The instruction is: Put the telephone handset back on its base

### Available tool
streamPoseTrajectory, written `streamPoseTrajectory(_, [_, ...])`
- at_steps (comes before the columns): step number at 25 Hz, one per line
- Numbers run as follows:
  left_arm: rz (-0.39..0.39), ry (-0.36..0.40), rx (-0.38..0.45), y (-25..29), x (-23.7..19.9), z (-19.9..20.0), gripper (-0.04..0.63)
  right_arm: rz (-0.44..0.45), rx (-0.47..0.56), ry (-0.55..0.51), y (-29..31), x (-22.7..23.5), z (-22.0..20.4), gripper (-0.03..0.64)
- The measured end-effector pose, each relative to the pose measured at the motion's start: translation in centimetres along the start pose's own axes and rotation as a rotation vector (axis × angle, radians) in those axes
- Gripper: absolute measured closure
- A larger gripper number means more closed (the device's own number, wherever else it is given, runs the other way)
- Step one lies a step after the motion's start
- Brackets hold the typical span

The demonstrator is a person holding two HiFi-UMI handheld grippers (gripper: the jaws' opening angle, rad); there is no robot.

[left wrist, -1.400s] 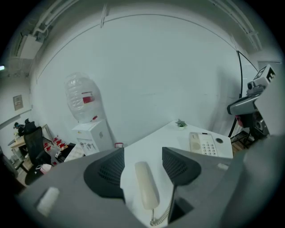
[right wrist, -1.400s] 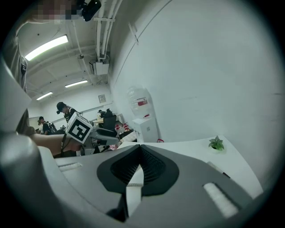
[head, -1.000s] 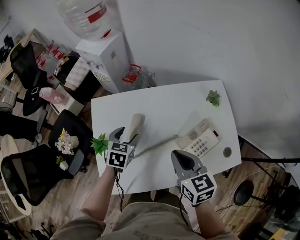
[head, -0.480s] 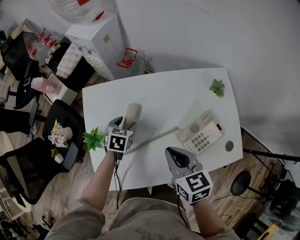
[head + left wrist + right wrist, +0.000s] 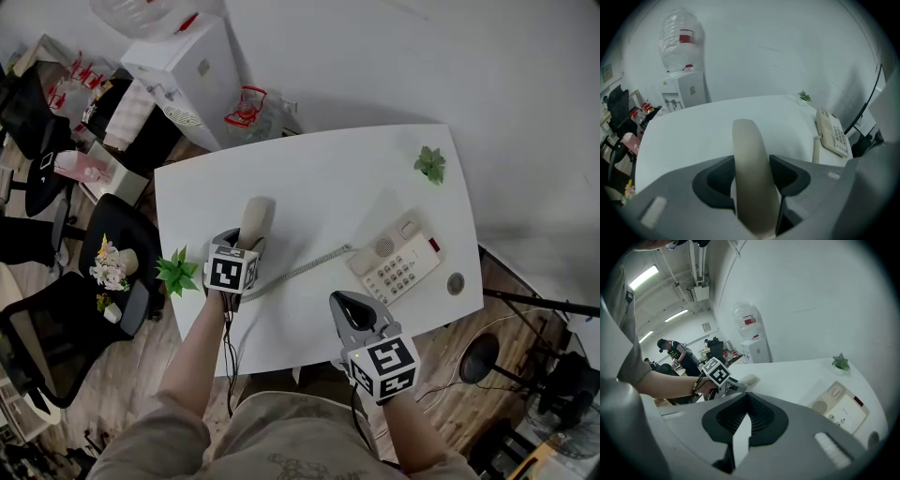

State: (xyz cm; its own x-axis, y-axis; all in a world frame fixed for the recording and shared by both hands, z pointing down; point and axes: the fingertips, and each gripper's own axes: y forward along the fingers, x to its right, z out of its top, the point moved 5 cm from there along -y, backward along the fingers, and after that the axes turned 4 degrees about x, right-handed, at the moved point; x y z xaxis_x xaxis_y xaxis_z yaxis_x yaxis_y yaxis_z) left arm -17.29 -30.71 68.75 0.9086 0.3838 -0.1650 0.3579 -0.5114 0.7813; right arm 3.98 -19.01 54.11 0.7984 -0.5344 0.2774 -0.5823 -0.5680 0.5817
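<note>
The beige handset [image 5: 254,219] is at the left part of the white table [image 5: 323,183]. My left gripper [image 5: 241,246] is shut on its near end. In the left gripper view the handset [image 5: 749,154] runs straight out between the two jaws, which press on its sides. A coiled cord [image 5: 300,270] leads from it to the phone base [image 5: 395,259], which sits on the table's right side with its keypad up. The base [image 5: 831,132] lies to the right of the left gripper. My right gripper [image 5: 350,310] hovers at the table's near edge, shut and empty, left of the base [image 5: 842,408].
A small green plant [image 5: 430,164] stands at the table's far right corner, and another plant [image 5: 175,273] sits off its left edge. A round dark disc [image 5: 456,283] lies near the base. A water dispenser [image 5: 178,66] and office chairs [image 5: 56,319] stand beyond the table on the left.
The head camera has shifted, so everything sits a little lower and further left. My left gripper keeps its hold on the handset at about the same spot. The right gripper has barely moved.
</note>
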Motion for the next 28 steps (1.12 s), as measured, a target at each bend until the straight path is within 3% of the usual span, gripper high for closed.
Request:
streamPoseTrajectory(8, [-0.048, -0.012, 0.04, -1.3, 2.1, 1.2, 0.377, -0.032, 0.008, 0.002, -1.5, 0.7, -0.5, 0.589])
streamPoseTrajectory(13, [-0.083, 0.075, 0.083, -3.7, 4.6, 3.3, 0.377, -0.062, 0.039, -0.003, -3.5, 0.8, 0.0, 0.589])
streamPoseTrajectory(28, [-0.216, 0.216, 0.313, -15.4, 13.5, 10.5, 0.38, -0.213, 0.174, -0.012, -12.7, 2.2, 1.4, 0.589])
